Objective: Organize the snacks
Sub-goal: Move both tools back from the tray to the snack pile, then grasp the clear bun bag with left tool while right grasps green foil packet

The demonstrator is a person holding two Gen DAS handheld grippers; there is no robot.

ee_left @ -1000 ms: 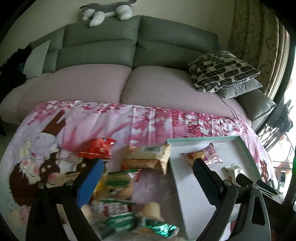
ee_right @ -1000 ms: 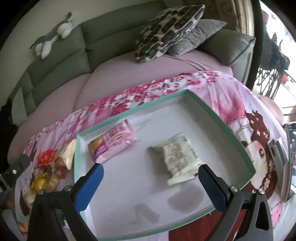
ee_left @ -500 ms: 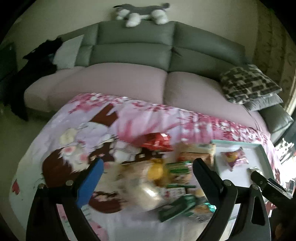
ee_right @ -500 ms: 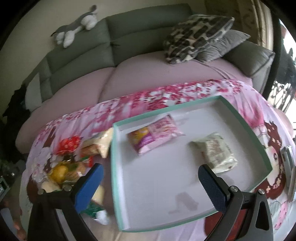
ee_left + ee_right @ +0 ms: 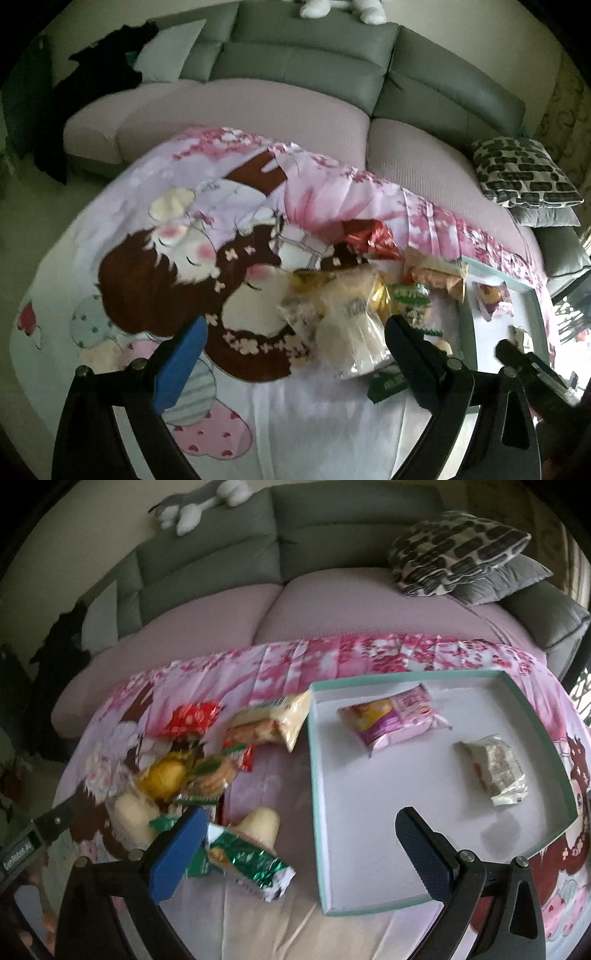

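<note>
Both tongs (image 5: 295, 343) (image 5: 299, 830) wide apart, empty.

Bare floor fills the lower half of the tray (image 5: 369, 849), centre-right of the right wrist frame; two packets sit upper right; the snack pile (image 5: 192, 775) crowds the tray's left wall.

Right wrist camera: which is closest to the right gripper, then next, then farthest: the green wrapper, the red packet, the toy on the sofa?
From the right gripper:
1. Green wrapper, right by its left finger.
2. Red packet, farther back on the left.
3. Toy, up on the sofa back, farthest.
</note>
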